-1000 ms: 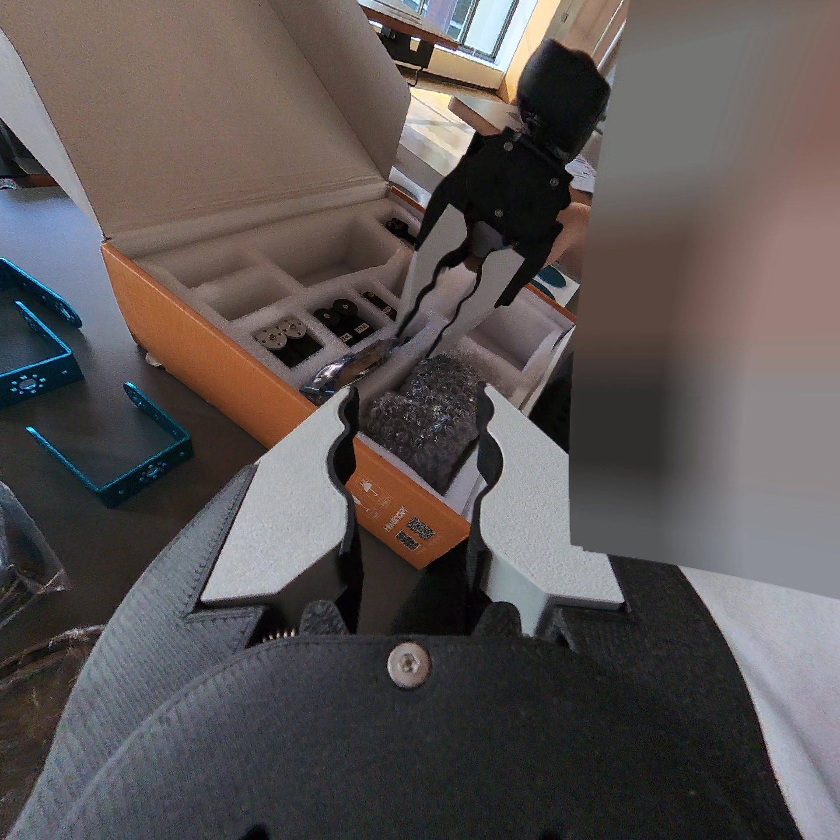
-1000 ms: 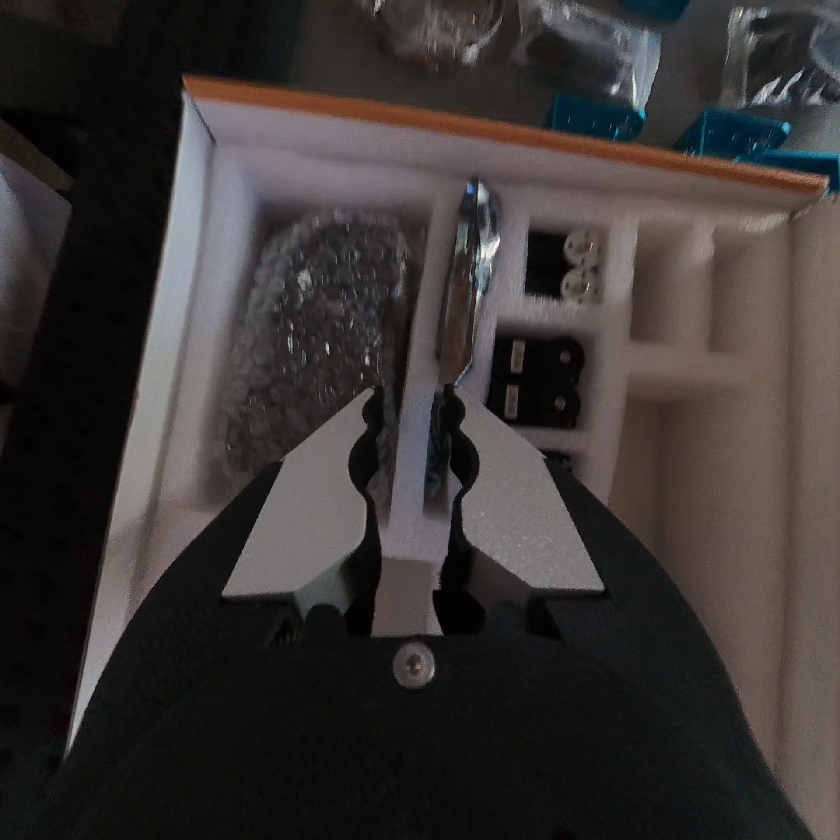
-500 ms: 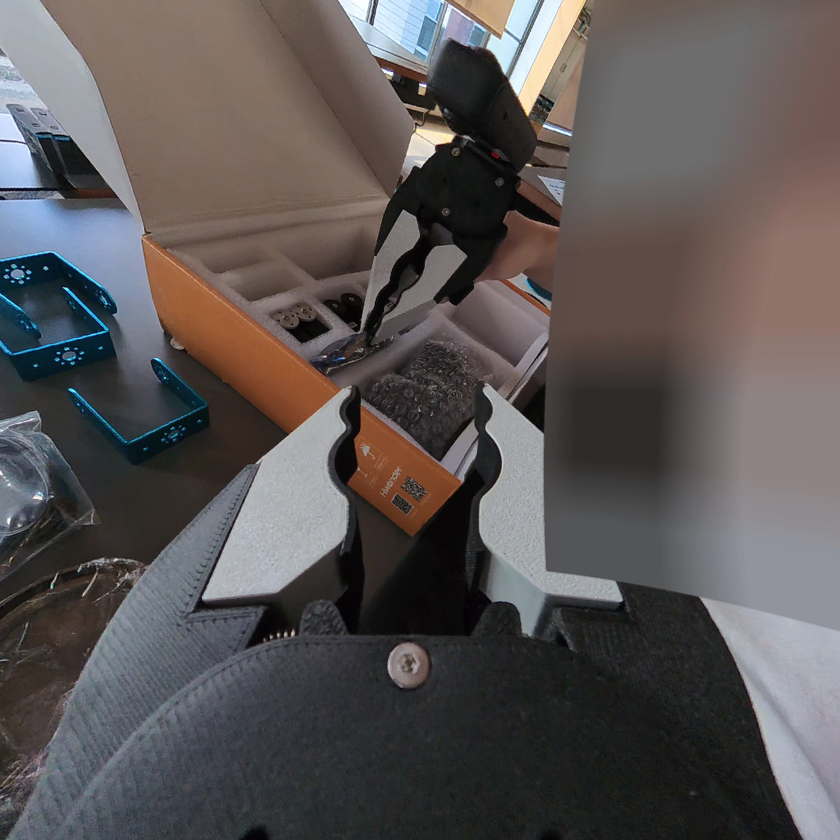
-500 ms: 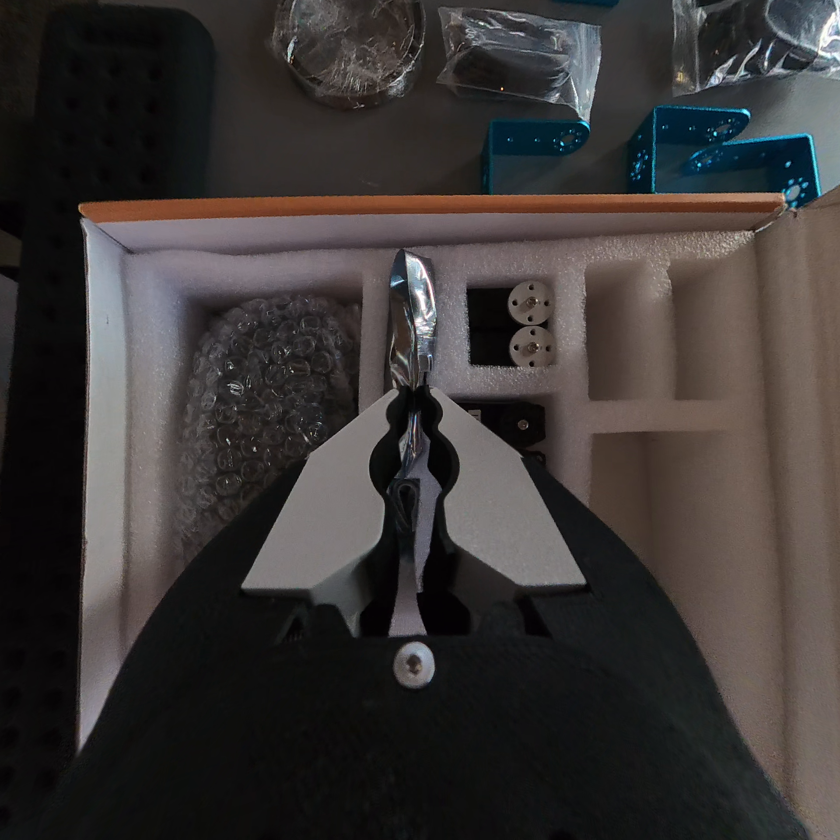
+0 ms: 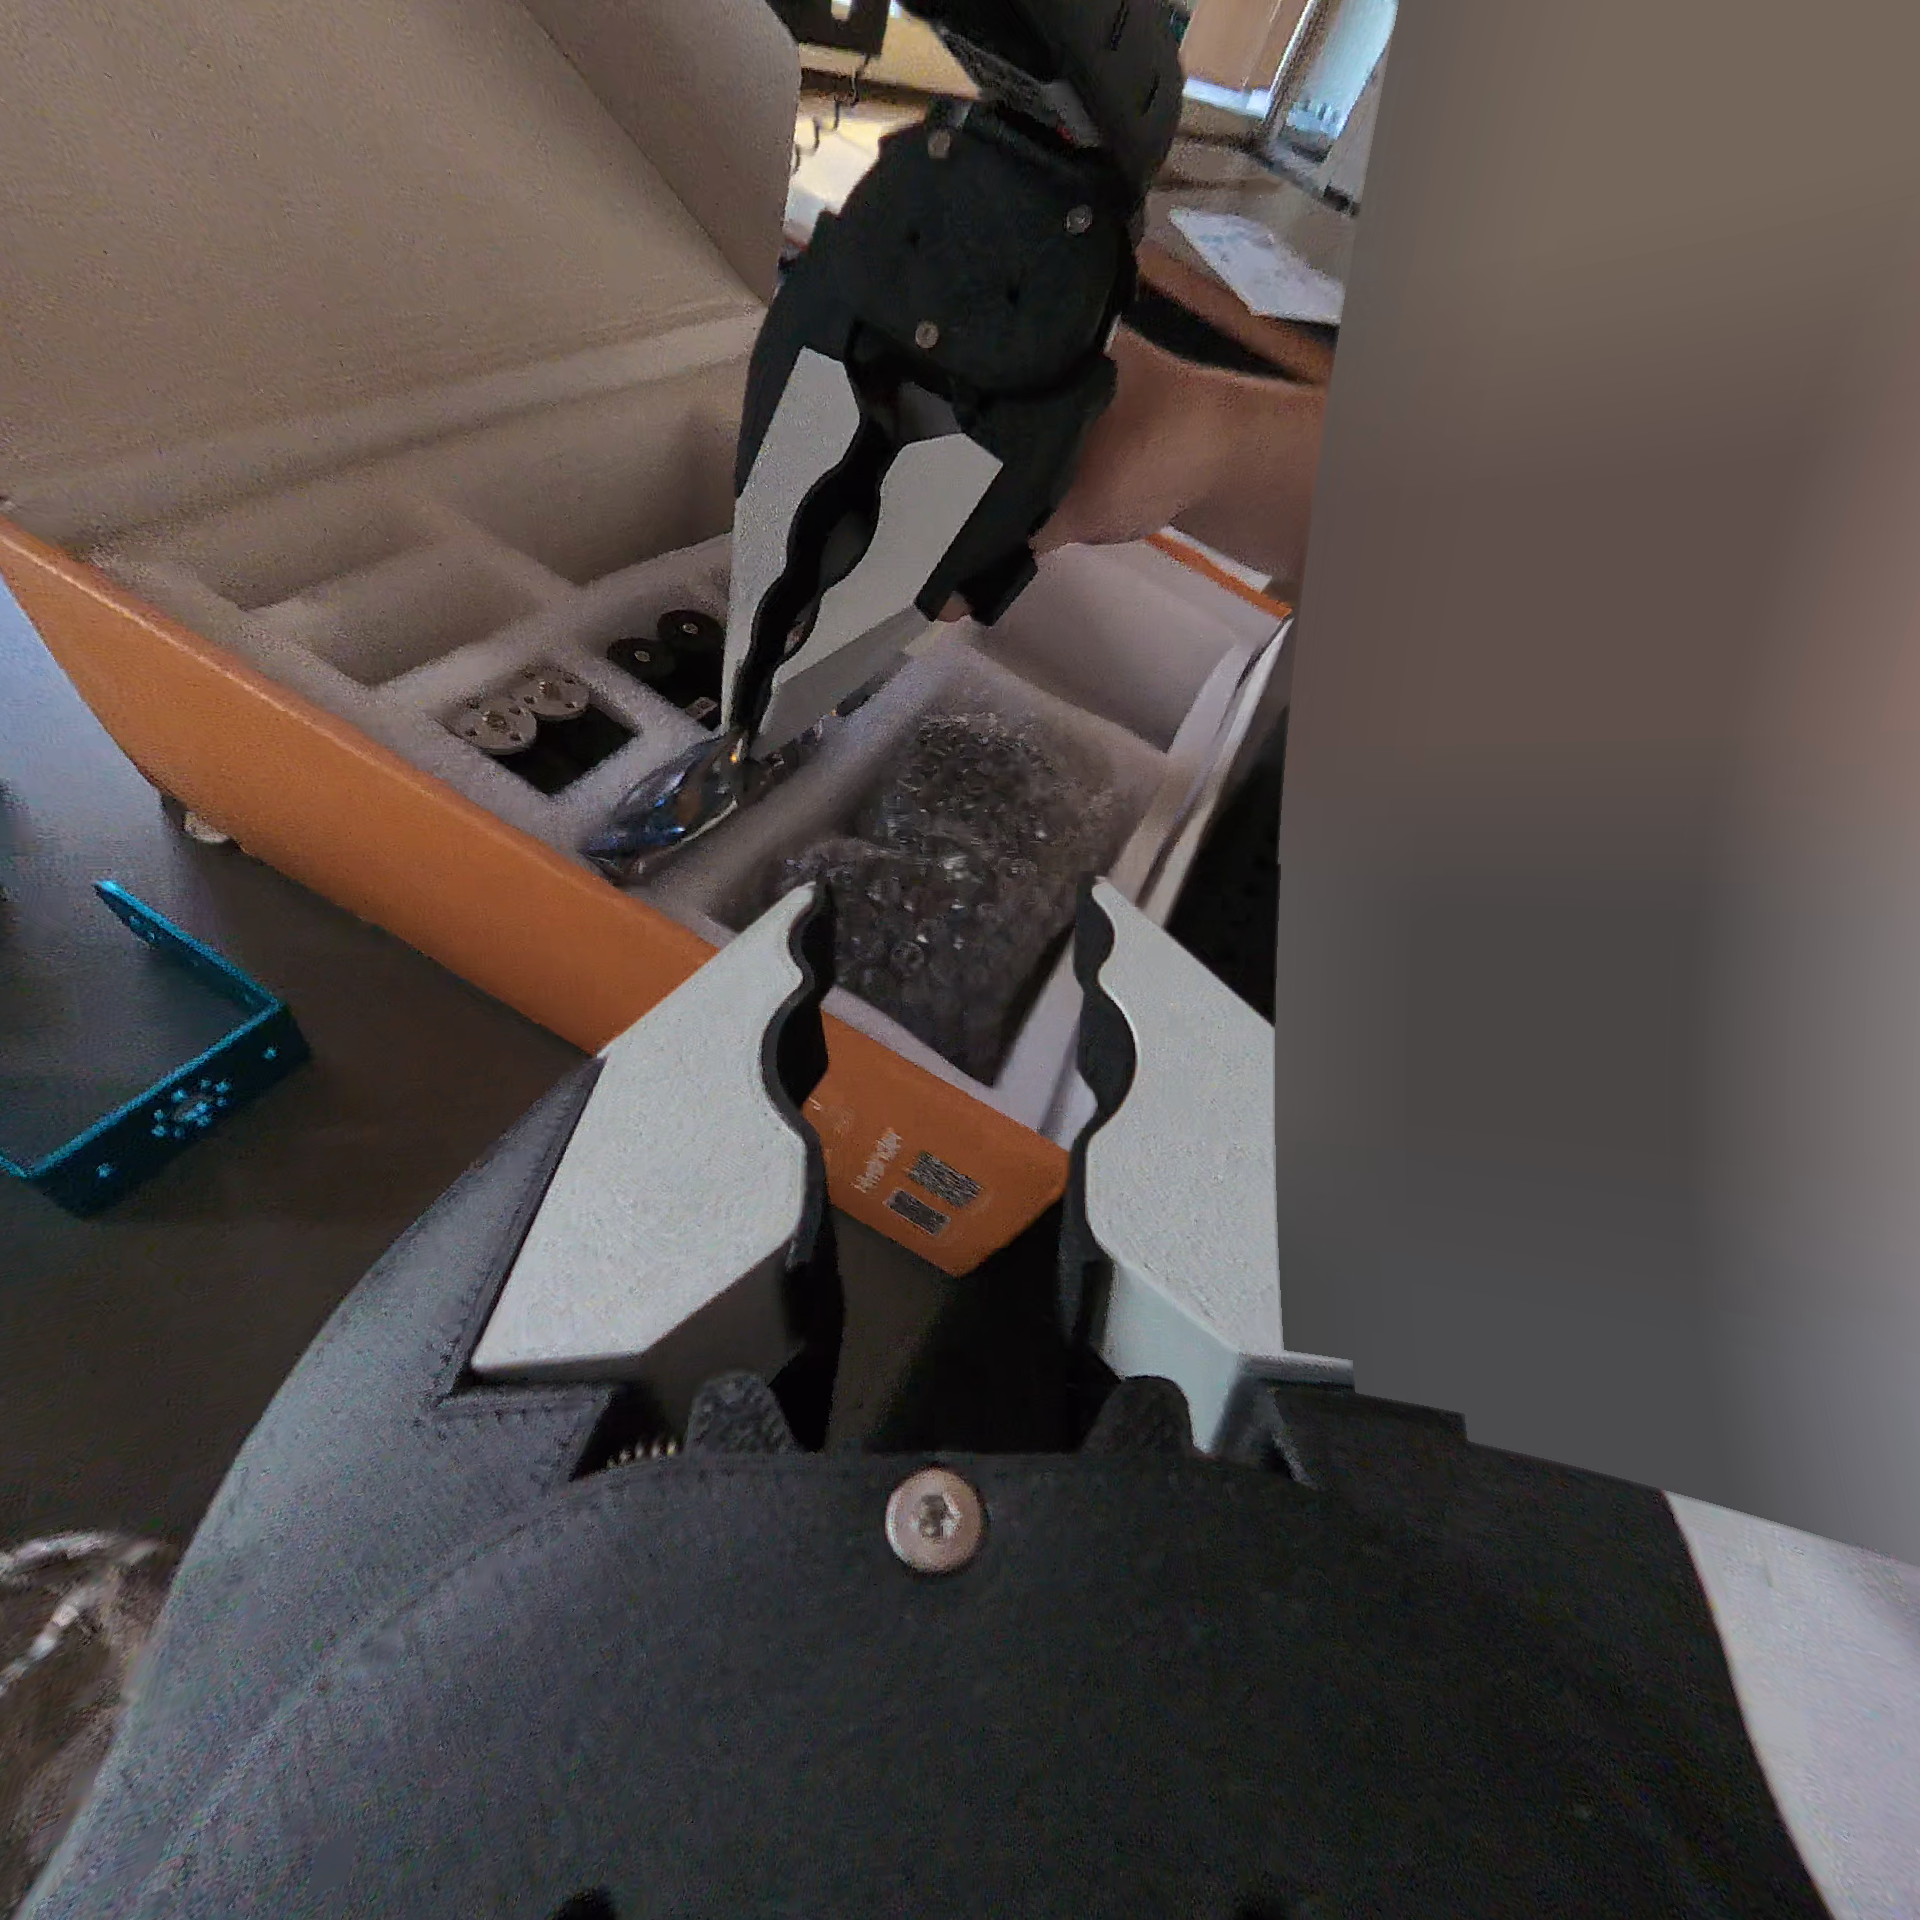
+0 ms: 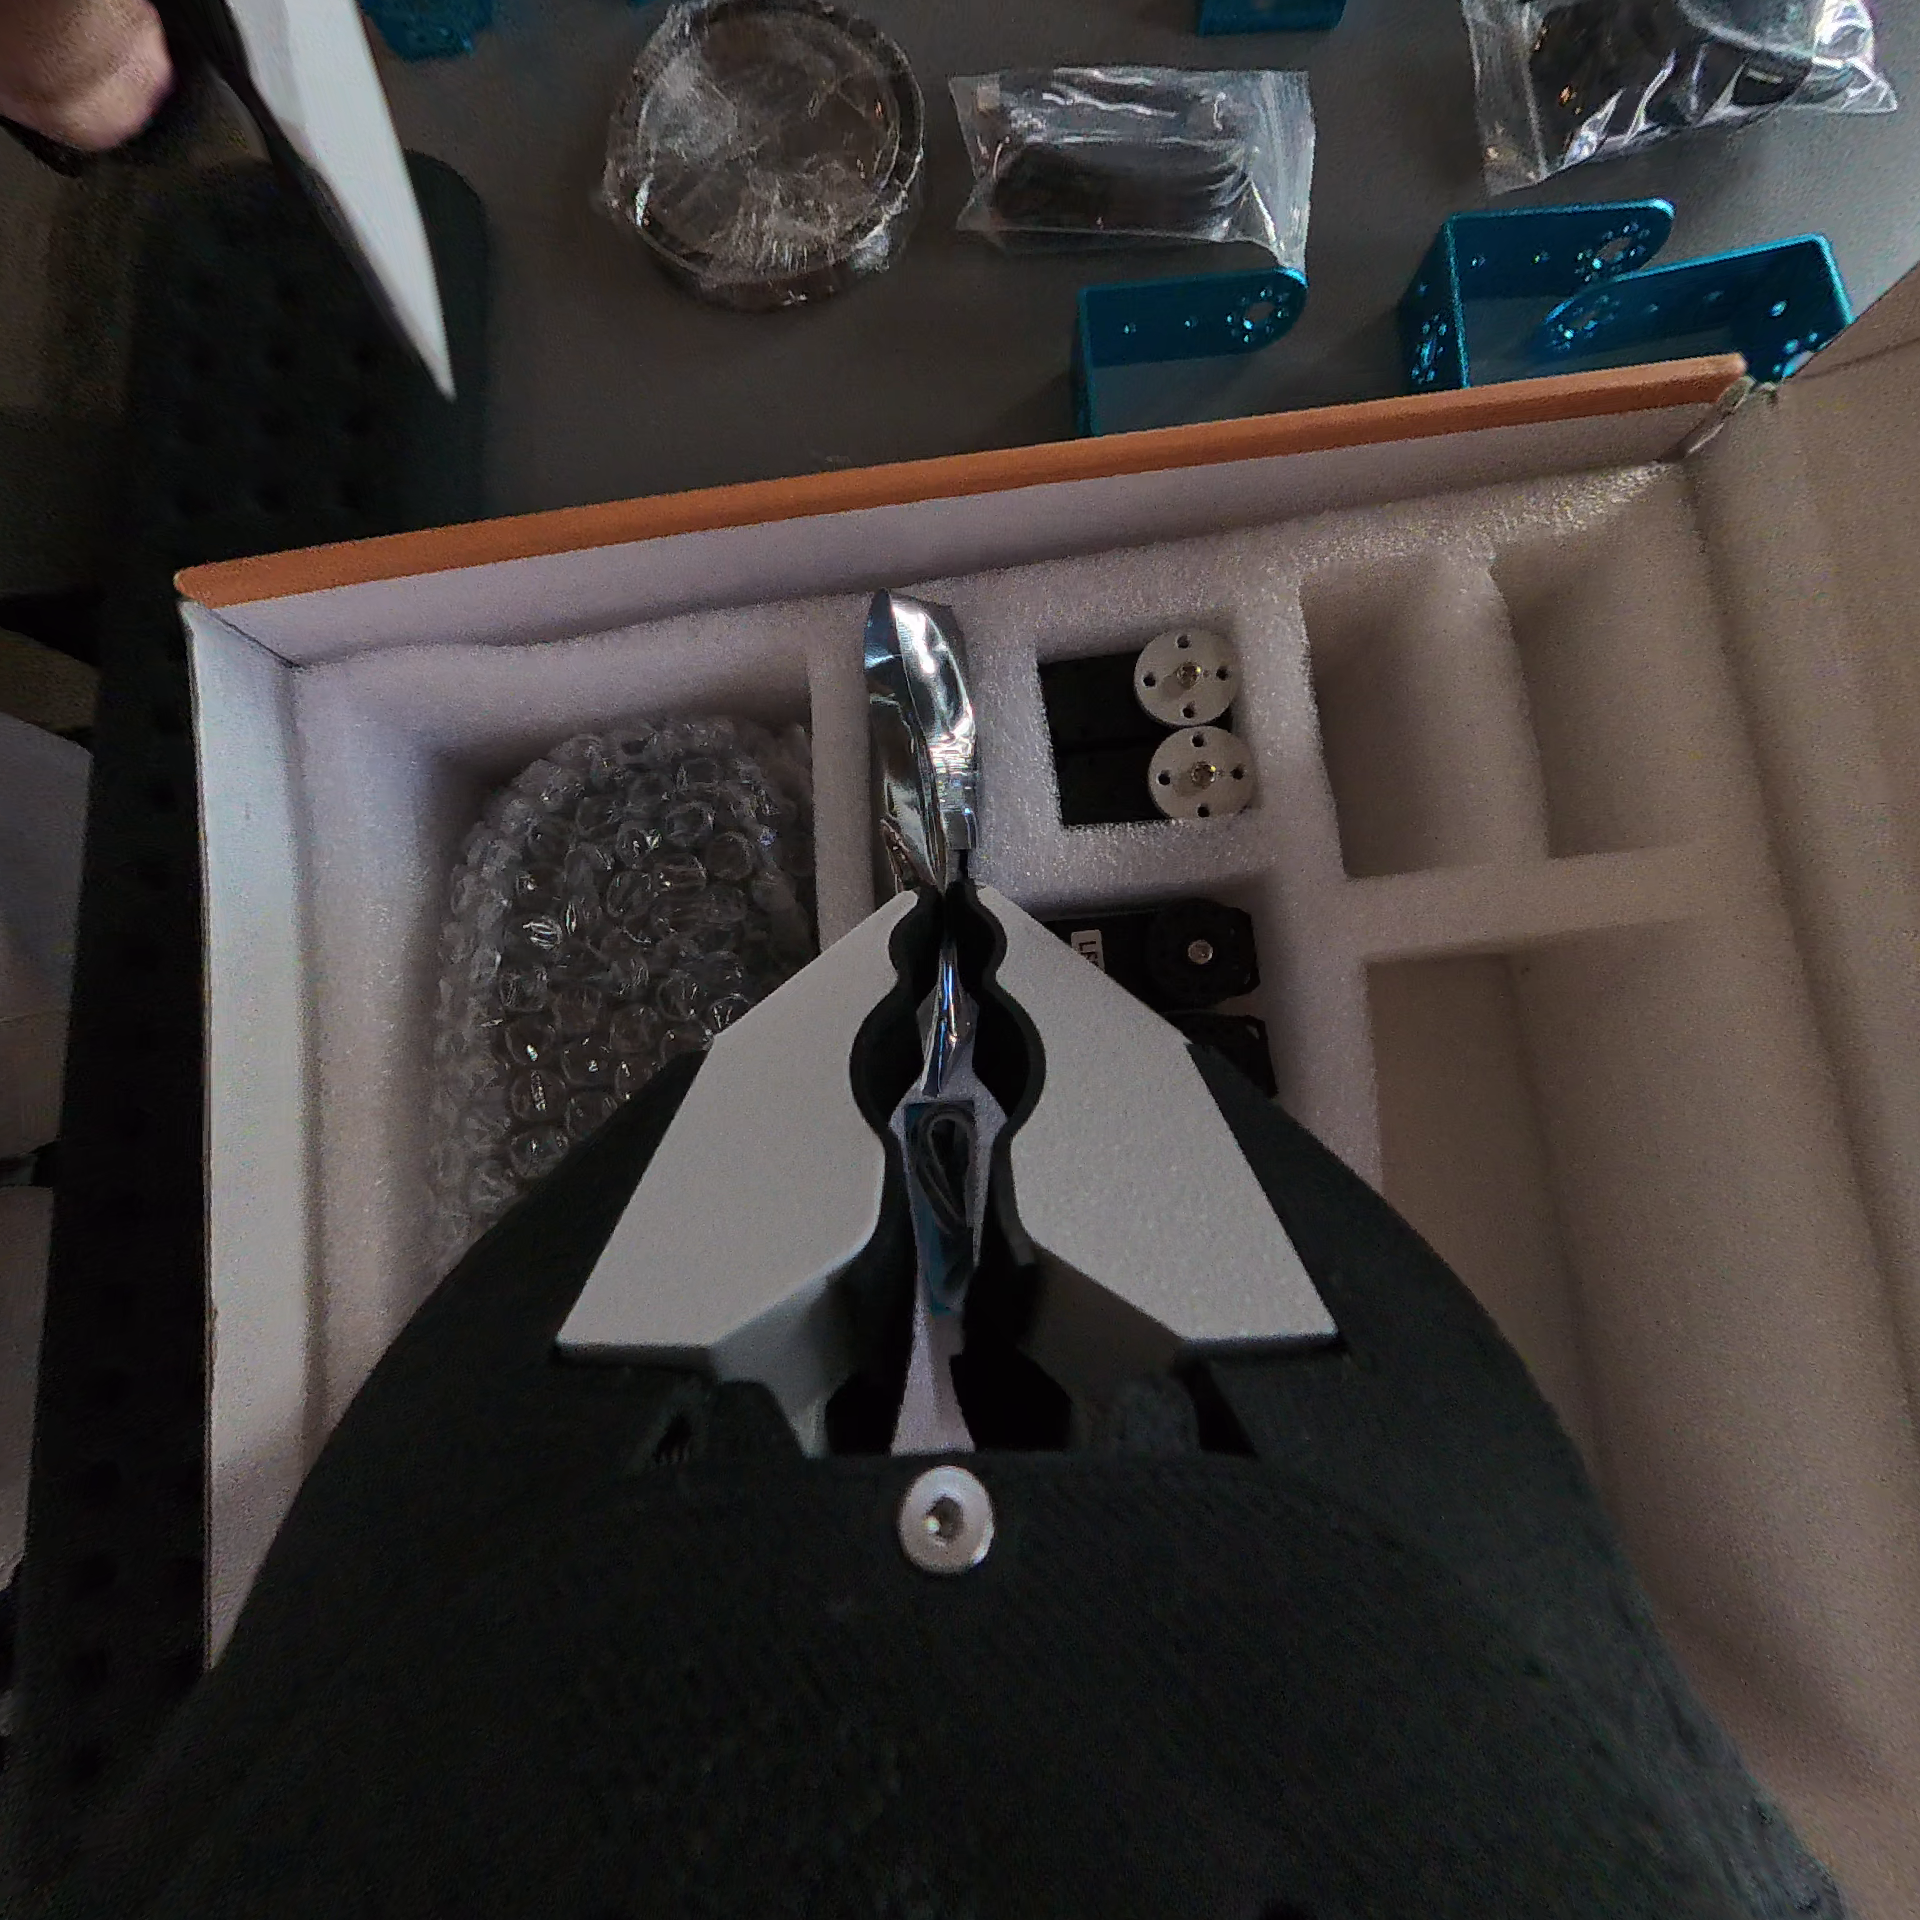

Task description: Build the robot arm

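An open orange box (image 5: pixel 343 821) (image 6: pixel 935 478) with a white foam insert stands on a dark table. My right gripper (image 6: pixel 951 888) (image 5: pixel 743 727) is shut on a shiny silver foil bag (image 6: pixel 920 717) (image 5: pixel 665 805) that stands up out of a narrow foam slot. A bubble-wrapped bundle (image 6: pixel 623 935) (image 5: pixel 956 883) lies in the compartment to its left. Black servos with round white horns (image 6: pixel 1190 722) (image 5: pixel 525 712) sit in the slots to its right. My left gripper (image 5: pixel 945 920) is open and empty, just outside the box's near corner, in front of the bundle.
Blue metal brackets (image 6: pixel 1190 327) (image 5: pixel 156 1081), clear bags of dark parts (image 6: pixel 1132 156) and a wrapped round disc (image 6: pixel 764 145) lie on the table beyond the box. A black perforated foam pad (image 6: pixel 270 364) lies at the left. The box lid (image 5: pixel 364 239) stands open. A person's hand (image 6: pixel 78 73) shows top left.
My right gripper closed on the foil bag and holds it. My left gripper has moved closer to the box's near corner and stays open.
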Demonstrator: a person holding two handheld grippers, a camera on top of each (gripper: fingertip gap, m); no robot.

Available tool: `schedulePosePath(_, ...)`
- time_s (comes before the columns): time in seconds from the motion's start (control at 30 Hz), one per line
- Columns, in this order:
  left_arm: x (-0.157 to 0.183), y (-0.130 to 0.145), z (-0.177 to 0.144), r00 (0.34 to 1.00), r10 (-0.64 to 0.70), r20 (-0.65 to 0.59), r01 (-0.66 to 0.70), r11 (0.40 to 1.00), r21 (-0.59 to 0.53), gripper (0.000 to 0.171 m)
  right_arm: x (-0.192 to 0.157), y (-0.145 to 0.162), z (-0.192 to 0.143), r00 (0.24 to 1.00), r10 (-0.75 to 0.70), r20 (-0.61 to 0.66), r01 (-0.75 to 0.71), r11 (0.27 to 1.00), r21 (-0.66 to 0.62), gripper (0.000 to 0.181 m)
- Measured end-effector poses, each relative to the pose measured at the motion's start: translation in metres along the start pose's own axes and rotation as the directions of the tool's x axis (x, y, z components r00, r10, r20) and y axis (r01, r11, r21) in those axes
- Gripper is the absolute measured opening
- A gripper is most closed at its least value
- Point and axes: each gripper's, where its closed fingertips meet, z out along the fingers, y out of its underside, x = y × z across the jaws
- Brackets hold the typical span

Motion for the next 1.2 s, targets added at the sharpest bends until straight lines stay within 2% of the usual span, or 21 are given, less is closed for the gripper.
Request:
schedulePosePath(0.03,-0.007,0.002,0.010,0.999,0.034,0.020,-0.033,0.999,-0.039,0.039,0.000,0.000,-0.001,1.000,0.004,0.006,-0.004,1.000,0.001,0.001)
schedulePosePath(0.17,-0.039,0.023,0.045,0.985,0.133,0.108,-0.102,0.961,-0.257,0.023,-0.001,-0.001,-0.003,1.000,-0.005,-0.016,0.006,0.999,0.035,0.000)
schedulePosePath(0.2,-0.041,0.026,0.050,0.987,0.127,0.102,-0.093,0.954,-0.286,0.000,-0.002,-0.001,-0.004,1.000,-0.010,-0.021,0.011,0.999,0.044,0.000)
schedulePosePath(0.3,-0.054,0.026,0.052,0.977,0.122,0.175,-0.059,0.943,-0.326,0.000,-0.005,-0.002,-0.009,0.999,-0.008,-0.038,0.011,0.997,0.080,0.000)
schedulePosePath(0.43,-0.059,0.030,0.052,0.935,0.249,0.251,-0.116,0.887,-0.448,0.000,-0.005,-0.002,-0.008,0.995,-0.043,-0.087,0.050,0.996,0.075,0.000)
schedulePosePath(0.67,-0.060,0.038,0.054,0.941,0.223,0.253,-0.035,0.810,-0.585,0.000,-0.006,0.000,-0.009,0.979,-0.076,-0.190,0.091,0.993,0.070,0.001)
schedulePosePath(0.83,-0.059,0.040,0.058,0.957,0.161,0.242,0.021,0.792,-0.611,0.000,-0.007,0.002,-0.012,0.966,-0.079,-0.244,0.103,0.991,0.084,0.000)
schedulePosePath(0.9,-0.059,0.040,0.059,0.958,0.158,0.241,0.021,0.795,-0.606,0.000,-0.008,0.003,-0.012,0.936,-0.187,-0.299,0.212,0.976,0.053,0.000)
schedulePosePath(0.97,-0.059,0.038,0.059,0.957,0.164,0.240,0.010,0.807,-0.591,0.000,-0.007,0.003,-0.010,0.917,-0.229,-0.326,0.260,0.964,0.057,0.001)
schedulePosePath(1.03,-0.059,0.034,0.058,0.959,0.173,0.226,-0.019,0.832,-0.554,0.000,-0.005,0.004,-0.009,0.944,-0.168,-0.284,0.202,0.975,0.092,0.002)
schedulePosePath(1.13,-0.057,0.013,0.060,0.932,0.313,0.182,-0.192,0.853,-0.486,0.002,-0.007,0.006,-0.009,0.979,-0.080,-0.190,0.101,0.989,0.104,0.010)
schedulePosePath(1.2,-0.062,0.005,0.069,0.878,0.456,0.142,-0.337,0.802,-0.493,0.019,-0.008,0.003,-0.014,0.976,-0.110,-0.187,0.134,0.983,0.124,0.009)
